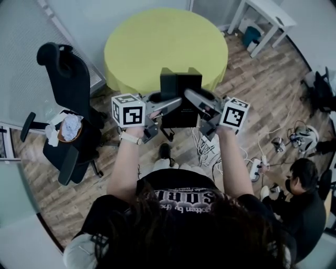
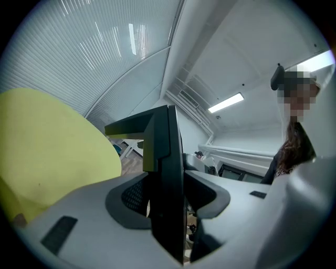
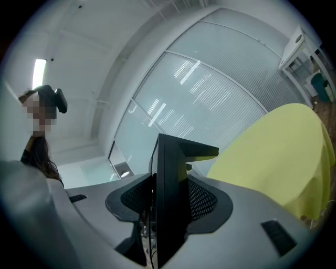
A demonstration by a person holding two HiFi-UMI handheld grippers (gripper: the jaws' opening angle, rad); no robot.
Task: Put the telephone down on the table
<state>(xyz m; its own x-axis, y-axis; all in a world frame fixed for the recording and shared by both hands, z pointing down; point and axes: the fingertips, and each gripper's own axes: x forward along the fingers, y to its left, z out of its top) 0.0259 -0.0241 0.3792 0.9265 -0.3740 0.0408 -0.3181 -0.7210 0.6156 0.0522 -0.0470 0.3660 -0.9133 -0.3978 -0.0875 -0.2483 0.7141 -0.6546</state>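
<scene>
Black telephone (image 1: 181, 84) in grip of left tool (image 2: 168, 194) and right tool (image 3: 168, 202), near yellow table (image 1: 157, 42)

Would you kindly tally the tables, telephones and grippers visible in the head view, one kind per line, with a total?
Tables: 2 (yellow table, white table)
Telephones: 1 (telephone, held above the floor)
Grippers: 2 (left gripper, right gripper, both clamped on the telephone)
Total: 5

telephone (image 1: 181, 100): plastic, matt
table (image 1: 157, 42): cloth cover, smooth, no sheen (draping in soft folds)
floor (image 1: 262, 89): wood planks, grained
right gripper (image 3: 168, 202): smooth plastic shell; pads (image 3: 203, 199) finely dimpled
</scene>
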